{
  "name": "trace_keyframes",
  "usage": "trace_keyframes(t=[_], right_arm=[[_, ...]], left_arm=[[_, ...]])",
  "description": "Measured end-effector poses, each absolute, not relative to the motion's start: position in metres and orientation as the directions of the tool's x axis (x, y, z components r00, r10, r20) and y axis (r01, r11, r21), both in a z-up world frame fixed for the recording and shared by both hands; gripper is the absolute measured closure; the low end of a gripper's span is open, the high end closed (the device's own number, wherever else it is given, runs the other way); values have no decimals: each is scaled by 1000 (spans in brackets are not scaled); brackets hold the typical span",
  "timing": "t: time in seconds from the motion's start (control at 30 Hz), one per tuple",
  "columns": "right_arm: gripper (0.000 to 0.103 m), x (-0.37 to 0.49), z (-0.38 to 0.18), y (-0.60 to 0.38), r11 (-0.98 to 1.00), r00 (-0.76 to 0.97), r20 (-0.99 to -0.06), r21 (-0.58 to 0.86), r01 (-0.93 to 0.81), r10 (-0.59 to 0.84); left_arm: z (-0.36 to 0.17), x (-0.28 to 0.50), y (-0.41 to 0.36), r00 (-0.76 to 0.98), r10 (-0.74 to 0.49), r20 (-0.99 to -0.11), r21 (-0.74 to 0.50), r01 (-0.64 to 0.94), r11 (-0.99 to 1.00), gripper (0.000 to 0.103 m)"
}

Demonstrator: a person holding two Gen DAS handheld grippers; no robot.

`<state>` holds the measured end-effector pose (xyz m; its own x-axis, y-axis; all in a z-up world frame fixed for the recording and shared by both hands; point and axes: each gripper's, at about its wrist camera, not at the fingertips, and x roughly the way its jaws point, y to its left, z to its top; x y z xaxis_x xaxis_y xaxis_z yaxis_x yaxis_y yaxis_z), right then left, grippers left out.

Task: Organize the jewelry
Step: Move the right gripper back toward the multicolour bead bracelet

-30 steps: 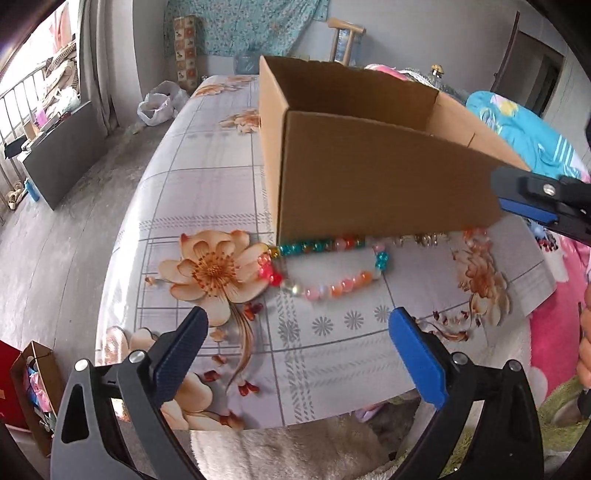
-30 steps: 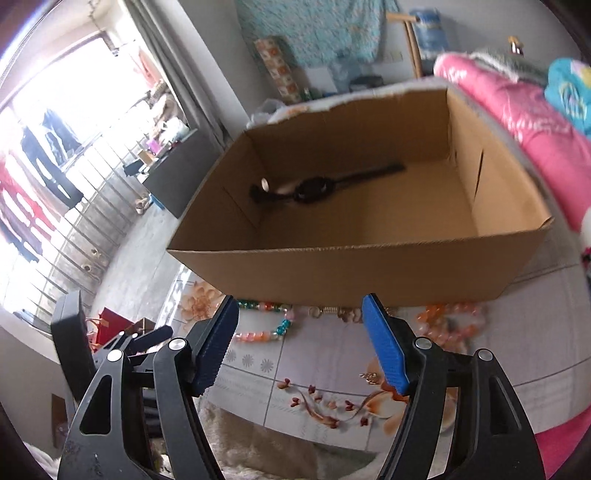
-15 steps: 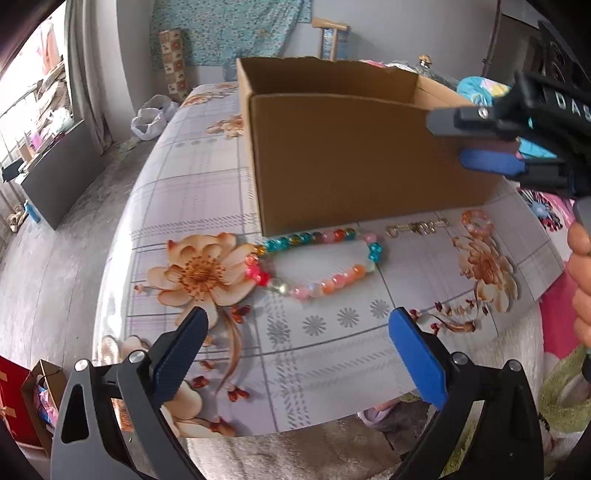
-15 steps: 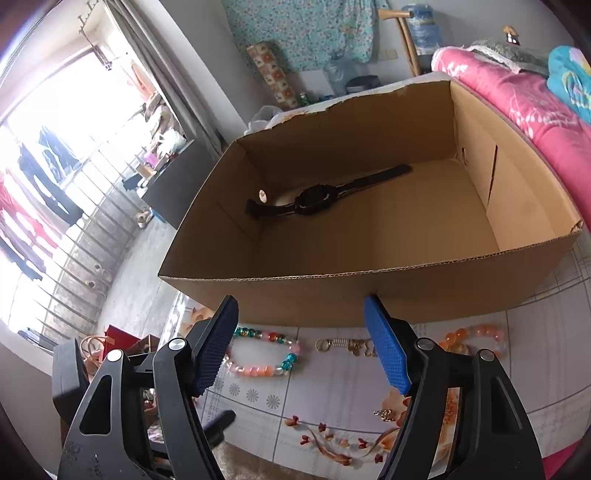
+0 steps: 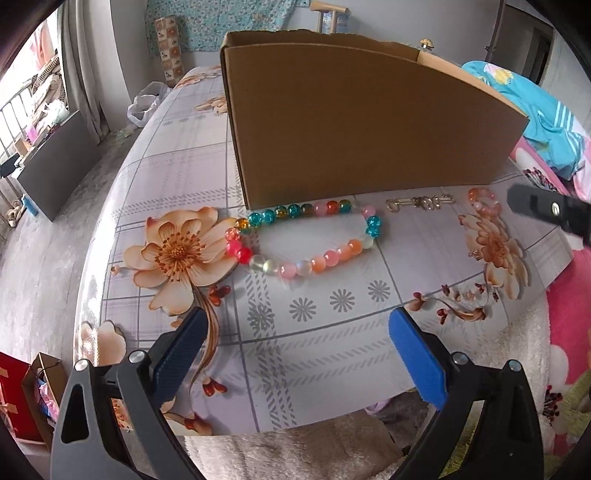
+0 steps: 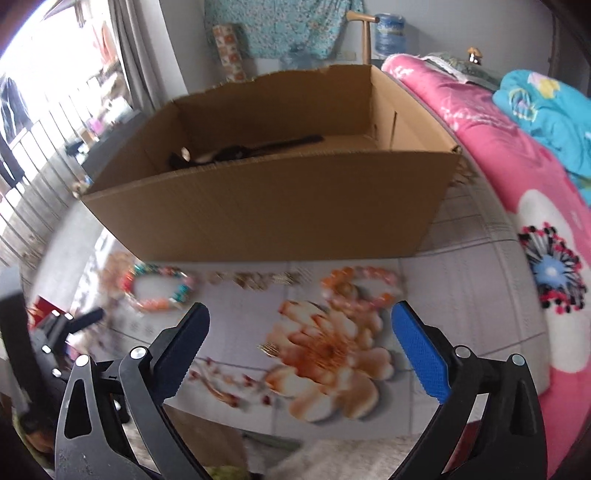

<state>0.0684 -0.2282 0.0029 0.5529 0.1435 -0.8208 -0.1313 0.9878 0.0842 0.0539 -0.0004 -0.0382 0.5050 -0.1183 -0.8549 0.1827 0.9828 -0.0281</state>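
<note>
Multicolour glass-bead bracelet [image 5: 303, 236] lies flat on the desk, ahead of the left gripper [image 5: 295, 343] and centred between its fingers, far side almost touching the front wall of the open brown cardboard box [image 5: 354, 122]. Left fingers spread wide, nothing between them. Right gripper [image 6: 301, 339]: jaws opening, now about as wide as they go, also empty; ahead of it and toward its right finger sits the orange-pink bead bracelet [image 6: 360, 284]. Small gold-tone chain with clasps [image 5: 419, 202] lies between the two bracelets, also hard against the box.

Judgement: step in hand is the approach for a pick, one bracelet per gripper.
- Come down over the near run of beads, not the far one; the box wall leaves little room for a finger behind it.
- Close across one strand only. Beads are round and will likely roll out of a shallow pinch, so get the pads low.
- Lift clear over the box rim before releasing. A black wristwatch [image 6: 251, 149] is already inside, at the back left.
- Right view is motion-blurred; fine position there is uncertain.

Surface: glossy grey-check tablecloth with big orange flower prints [image 5: 177, 254], probably slippery. Room: pink floral bedding [image 6: 517, 177] right of the box, teal floral cloth [image 6: 280, 22] on the far wall, window with railing at left.
</note>
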Motion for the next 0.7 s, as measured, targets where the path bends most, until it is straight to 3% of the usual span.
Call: trace_keyframes(t=[0.23,0.43,0.7], right_arm=[[8,63,-8,-219,993,558,-827,6,-116,70],[8,61,2,-211,998,640,-768,-9,-69,38],[8,55,0,-189,990,680,-728,-16,-137,82]], left_arm=[[-45,59,-13,500,-63,-864,55,218,974,6],[-48,63,-13,475,-92,-875,15,217,976,5],[-46,72,-13,436,-89,-896,18,234,972,4]])
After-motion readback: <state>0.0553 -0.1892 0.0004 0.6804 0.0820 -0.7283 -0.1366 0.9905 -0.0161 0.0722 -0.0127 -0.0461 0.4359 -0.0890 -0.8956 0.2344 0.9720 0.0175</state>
